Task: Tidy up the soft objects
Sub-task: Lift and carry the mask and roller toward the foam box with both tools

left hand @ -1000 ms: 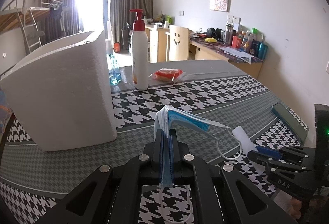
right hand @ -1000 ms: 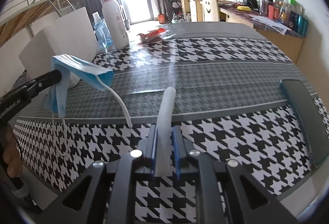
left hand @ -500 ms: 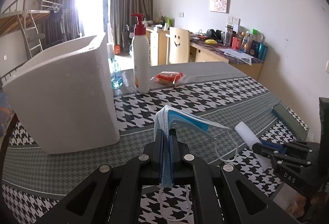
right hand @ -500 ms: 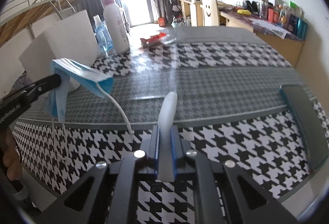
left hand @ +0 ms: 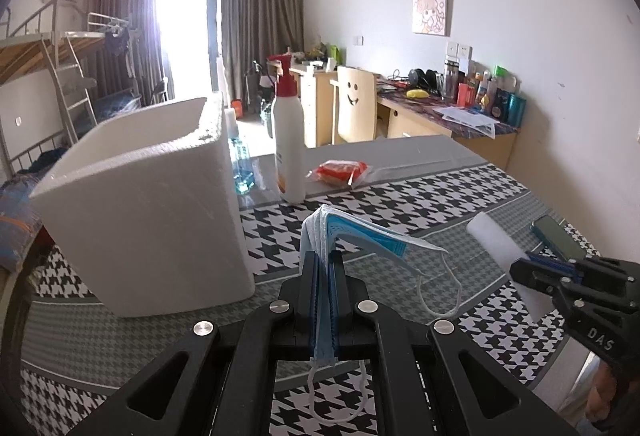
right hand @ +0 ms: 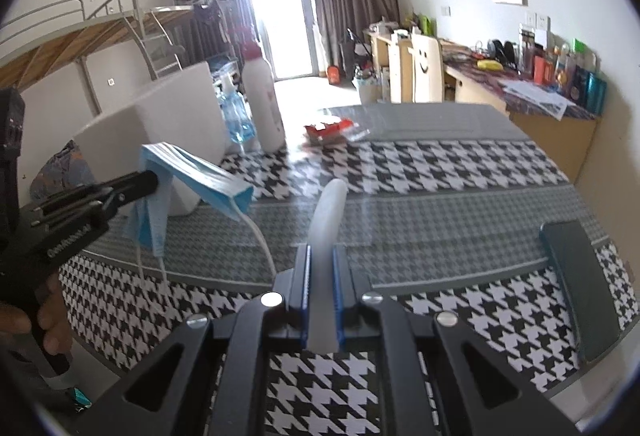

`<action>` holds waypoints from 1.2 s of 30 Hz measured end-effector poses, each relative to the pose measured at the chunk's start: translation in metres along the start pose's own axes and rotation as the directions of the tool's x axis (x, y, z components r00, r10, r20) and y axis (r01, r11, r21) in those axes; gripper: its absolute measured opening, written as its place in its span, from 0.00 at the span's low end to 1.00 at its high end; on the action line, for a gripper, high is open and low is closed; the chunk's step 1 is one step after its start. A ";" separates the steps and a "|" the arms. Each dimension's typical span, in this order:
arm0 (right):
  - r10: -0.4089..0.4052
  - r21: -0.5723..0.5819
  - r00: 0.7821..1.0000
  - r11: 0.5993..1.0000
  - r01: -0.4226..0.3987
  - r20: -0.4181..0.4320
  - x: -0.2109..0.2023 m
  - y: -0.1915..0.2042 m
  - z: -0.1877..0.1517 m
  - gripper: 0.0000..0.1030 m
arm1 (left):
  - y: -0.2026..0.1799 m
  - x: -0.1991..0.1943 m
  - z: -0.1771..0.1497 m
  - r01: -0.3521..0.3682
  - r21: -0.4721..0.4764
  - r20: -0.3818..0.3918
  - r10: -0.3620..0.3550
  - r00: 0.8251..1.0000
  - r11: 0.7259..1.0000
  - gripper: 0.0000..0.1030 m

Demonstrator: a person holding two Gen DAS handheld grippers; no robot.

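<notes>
My left gripper [left hand: 322,260] is shut on a folded blue face mask [left hand: 360,236], held above the table with its white ear loops hanging; it also shows in the right wrist view [right hand: 192,180]. My right gripper [right hand: 321,256] is shut on a white foam strip [right hand: 328,212], also seen in the left wrist view [left hand: 496,244]. A white foam box [left hand: 152,212], open at the top, stands on the table just left of and beyond the mask.
A houndstooth cloth covers the table [left hand: 420,196]. Behind the box stand a white pump bottle [left hand: 289,152] and a blue bottle [left hand: 240,168]. A red packet [left hand: 340,172] lies further back. A dark phone [right hand: 580,276] lies at the right.
Both grippers have risen with their loads. The left one has come closer to the foam box, whose open top now shows. The foam strip points more upward.
</notes>
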State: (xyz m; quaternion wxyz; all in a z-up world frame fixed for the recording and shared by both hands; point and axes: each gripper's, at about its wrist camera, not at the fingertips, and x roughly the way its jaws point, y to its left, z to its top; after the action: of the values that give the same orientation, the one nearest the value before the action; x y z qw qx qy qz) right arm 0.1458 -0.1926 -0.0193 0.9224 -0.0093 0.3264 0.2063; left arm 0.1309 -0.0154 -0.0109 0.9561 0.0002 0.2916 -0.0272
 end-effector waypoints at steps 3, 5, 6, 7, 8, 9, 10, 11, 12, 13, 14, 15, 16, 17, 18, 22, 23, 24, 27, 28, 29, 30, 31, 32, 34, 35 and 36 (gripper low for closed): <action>0.010 -0.007 1.000 1.000 -0.010 0.025 -0.005 0.003 0.006 0.13 | 0.002 -0.003 0.004 -0.008 0.001 0.007 0.008 1.000 1.000 0.05; 0.015 -0.008 0.999 1.000 -0.014 0.039 -0.008 0.004 0.009 0.13 | 0.002 -0.005 0.007 -0.013 0.006 0.011 0.013 1.000 1.000 0.05; 0.020 -0.005 0.999 1.000 -0.020 0.048 -0.010 0.004 0.012 0.13 | 0.003 -0.006 0.008 -0.014 0.008 0.014 0.014 1.000 1.000 0.05; 0.023 -0.004 0.998 1.000 -0.022 0.052 -0.011 0.004 0.013 0.13 | 0.004 -0.007 0.010 -0.016 0.008 0.020 0.016 1.000 1.000 0.05; 0.024 -0.005 0.998 1.000 -0.024 0.060 -0.013 0.005 0.016 0.13 | 0.005 -0.008 0.012 -0.018 0.009 0.025 0.017 1.000 1.000 0.05; 0.027 -0.009 0.997 1.000 -0.026 0.066 -0.014 0.007 0.018 0.13 | 0.005 -0.010 0.014 -0.021 0.010 0.030 0.020 0.999 1.000 0.05; 0.030 -0.011 0.997 1.000 -0.029 0.072 -0.015 0.008 0.020 0.13 | 0.007 -0.012 0.016 -0.024 0.012 0.035 0.024 0.999 1.000 0.05; 0.033 -0.014 0.996 0.999 -0.032 0.080 -0.016 0.009 0.023 0.13 | 0.008 -0.014 0.018 -0.027 0.014 0.043 0.026 0.999 1.000 0.05; 0.036 -0.017 0.996 0.999 -0.034 0.086 -0.017 0.010 0.025 0.13 | 0.008 -0.016 0.021 -0.030 0.018 0.050 0.030 0.998 0.999 0.05; 0.038 -0.020 0.995 0.999 -0.037 0.094 -0.018 0.011 0.027 0.13 | 0.008 -0.017 0.023 -0.032 0.020 0.054 0.031 0.998 0.999 0.05; 0.042 -0.023 0.994 0.999 -0.040 0.102 -0.019 0.012 0.030 0.13 | 0.009 -0.018 0.026 -0.033 0.023 0.061 0.032 0.998 0.999 0.05; 0.044 -0.026 0.993 0.999 -0.041 0.109 -0.020 0.013 0.033 0.13 | 0.010 -0.020 0.029 -0.030 0.022 0.065 0.029 0.997 0.999 0.05; 0.045 -0.028 0.993 0.999 -0.042 0.112 -0.020 0.013 0.034 0.13 | 0.010 -0.020 0.032 -0.025 0.020 0.067 0.023 0.998 0.999 0.05; 0.047 -0.030 0.992 0.999 -0.043 0.117 -0.020 0.013 0.037 0.13 | 0.011 -0.021 0.034 -0.021 0.019 0.068 0.020 0.997 1.000 0.05; 0.049 -0.030 0.991 0.999 -0.045 0.121 -0.020 0.013 0.039 0.13 | 0.012 -0.022 0.035 -0.021 0.018 0.071 0.019 0.997 1.000 0.05; 0.052 -0.024 0.989 0.998 -0.049 0.142 -0.023 0.011 0.049 0.13 | 0.012 -0.029 0.043 -0.026 0.024 0.093 0.024 0.995 0.999 0.05; 0.052 -0.028 0.988 0.998 -0.049 0.147 -0.024 0.012 0.050 0.13 | 0.013 -0.031 0.044 -0.027 0.025 0.097 0.025 0.995 0.999 0.05; 0.052 -0.031 0.987 0.998 -0.048 0.154 -0.025 0.012 0.053 0.13 | 0.013 -0.032 0.046 -0.029 0.025 0.101 0.026 0.995 0.999 0.05; 0.055 -0.037 0.984 0.998 -0.049 0.171 -0.029 0.014 0.058 0.13 | 0.016 -0.037 0.052 -0.040 0.021 0.117 0.037 0.992 0.999 0.05; 0.056 -0.040 0.983 0.998 -0.050 0.175 -0.030 0.015 0.059 0.13 | 0.017 -0.038 0.054 -0.039 0.019 0.122 0.037 0.992 0.999 0.05; 0.057 -0.045 0.982 0.998 -0.050 0.181 -0.031 0.016 0.061 0.13 | 0.018 -0.040 0.056 -0.038 0.019 0.130 0.035 0.991 0.999 0.05; 0.059 -0.050 0.981 0.997 -0.051 0.186 -0.032 0.017 0.062 0.13 | 0.019 -0.042 0.058 -0.039 0.019 0.138 0.036 0.990 0.999 0.05; 0.061 -0.054 0.980 0.997 -0.052 0.190 -0.033 0.017 0.063 0.13 | 0.021 -0.046 0.060 -0.045 0.017 0.150 0.042 0.988 0.999 0.05; 0.063 -0.055 0.979 0.997 -0.053 0.193 -0.033 0.018 0.065 0.13 | 0.022 -0.048 0.063 -0.047 0.017 0.158 0.044 0.986 0.999 0.05; 0.069 -0.054 0.978 0.997 -0.059 0.199 -0.034 0.017 0.068 0.13 | 0.025 -0.052 0.068 -0.053 0.010 0.170 0.051 0.984 0.999 0.05; 0.073 -0.053 0.977 0.997 -0.064 0.201 -0.035 0.018 0.070 0.13 | 0.026 -0.054 0.069 -0.055 0.008 0.176 0.053 0.983 0.998 0.05; 0.075 -0.055 0.976 0.996 -0.064 0.206 -0.036 0.018 0.072 0.13 | 0.028 -0.056 0.072 -0.056 0.007 0.183 0.054 0.982 0.998 0.05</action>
State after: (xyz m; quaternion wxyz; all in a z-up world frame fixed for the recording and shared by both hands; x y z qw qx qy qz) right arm 0.1569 -0.1782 0.0610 0.9431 0.0014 0.2235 0.2462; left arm 0.1261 0.0141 0.0793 0.9793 0.0117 0.2023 -0.0023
